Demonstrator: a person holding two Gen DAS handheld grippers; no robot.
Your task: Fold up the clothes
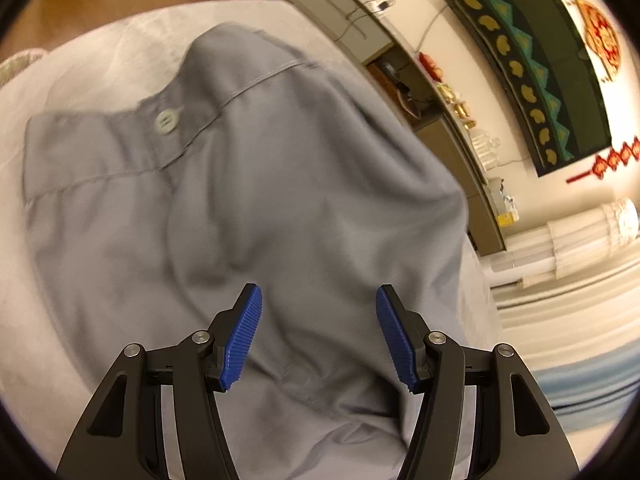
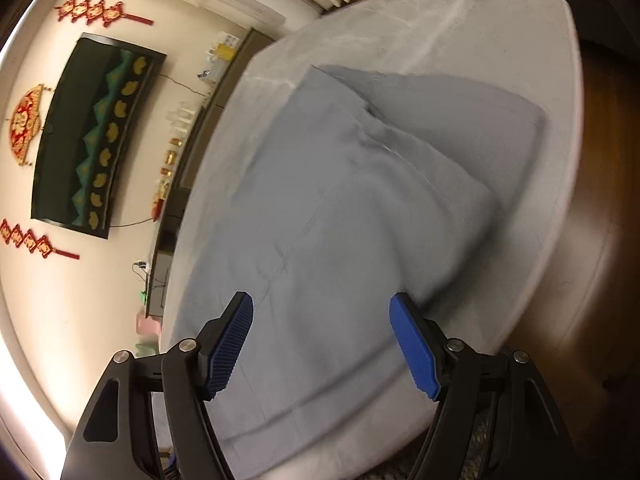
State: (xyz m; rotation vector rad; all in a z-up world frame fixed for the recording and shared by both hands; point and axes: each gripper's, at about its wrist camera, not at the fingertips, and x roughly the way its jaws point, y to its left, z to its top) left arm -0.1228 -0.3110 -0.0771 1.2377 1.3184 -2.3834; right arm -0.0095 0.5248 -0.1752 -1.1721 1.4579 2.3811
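A grey garment (image 1: 248, 208) with a waistband and a pale button (image 1: 165, 122) lies spread on a white table (image 1: 48, 264). My left gripper (image 1: 319, 298) hovers over its near part, jaws wide apart, blue pads (image 1: 244, 336) bare with nothing between them. In the right wrist view the same grey garment (image 2: 344, 216) lies partly folded, one layer lapped over another, on the white table (image 2: 532, 208). My right gripper (image 2: 322, 308) stands open above the cloth's near end, and its pads (image 2: 416, 348) grip nothing.
A dark low cabinet (image 1: 452, 128) with small items runs along the wall beyond the table. A dark wall hanging (image 2: 92, 136) and red ornaments (image 2: 24, 128) hang on the cream wall. Pale curtains (image 1: 580, 236) hang at one side. Brown floor (image 2: 612, 200) lies past the table's edge.
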